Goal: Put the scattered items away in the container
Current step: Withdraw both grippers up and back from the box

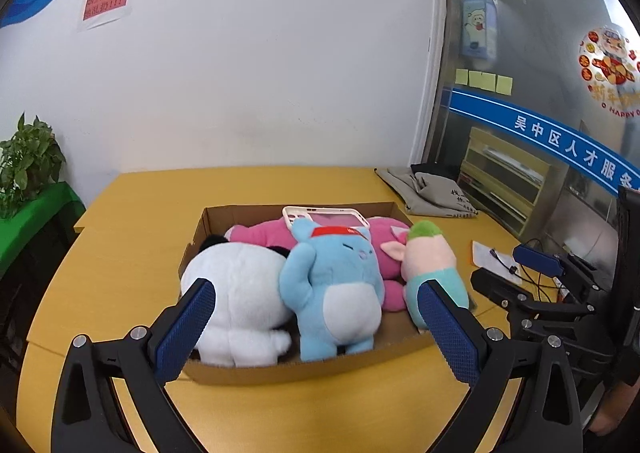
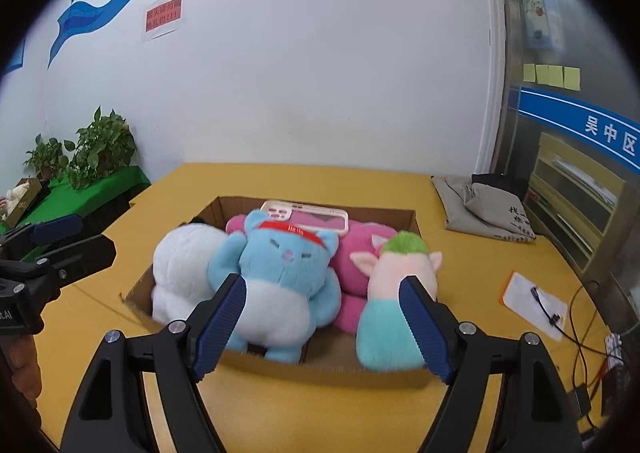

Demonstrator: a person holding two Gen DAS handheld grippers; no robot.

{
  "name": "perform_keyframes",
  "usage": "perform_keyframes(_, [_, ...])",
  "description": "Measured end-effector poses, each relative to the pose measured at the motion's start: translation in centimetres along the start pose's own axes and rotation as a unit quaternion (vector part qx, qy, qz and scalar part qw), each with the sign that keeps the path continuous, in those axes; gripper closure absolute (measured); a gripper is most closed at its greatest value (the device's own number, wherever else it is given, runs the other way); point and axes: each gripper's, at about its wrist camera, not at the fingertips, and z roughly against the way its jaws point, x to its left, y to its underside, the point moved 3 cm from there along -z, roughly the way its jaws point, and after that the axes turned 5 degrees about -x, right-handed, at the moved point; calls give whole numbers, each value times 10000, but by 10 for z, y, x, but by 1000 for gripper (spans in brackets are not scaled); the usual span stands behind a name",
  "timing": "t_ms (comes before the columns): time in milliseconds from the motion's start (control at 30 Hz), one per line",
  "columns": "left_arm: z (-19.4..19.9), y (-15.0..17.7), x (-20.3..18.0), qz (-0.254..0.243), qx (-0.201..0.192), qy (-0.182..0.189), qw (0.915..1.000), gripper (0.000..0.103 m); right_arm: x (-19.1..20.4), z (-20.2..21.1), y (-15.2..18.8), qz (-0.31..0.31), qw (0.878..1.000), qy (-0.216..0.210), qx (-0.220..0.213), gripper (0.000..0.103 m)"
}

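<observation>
Left wrist view: you look forward and slightly down along its two blue-padded fingers (image 1: 188,329), close to the open brown cardboard box (image 1: 304,371) on the yellow table (image 1: 132,253), facing the white wall.
Right wrist view: the same heading, equally close, set a little further right; its blue-padded fingers (image 2: 424,329) frame the box (image 2: 320,369).
Shared: both see the box, its plush toys, the table (image 2: 480,269) and wall; each catches the other gripper at its edge.
</observation>
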Motion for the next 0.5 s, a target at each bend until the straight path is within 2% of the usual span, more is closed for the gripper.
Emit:
perform_keyframes(200, [26, 26, -16, 41, 2, 14, 10000, 0, 1, 27, 31, -18, 9999, 48, 149, 24])
perform_keyframes(500, [38, 58, -22, 4, 138, -158, 9998, 0, 2, 46, 64, -63, 9997, 91, 212, 24])
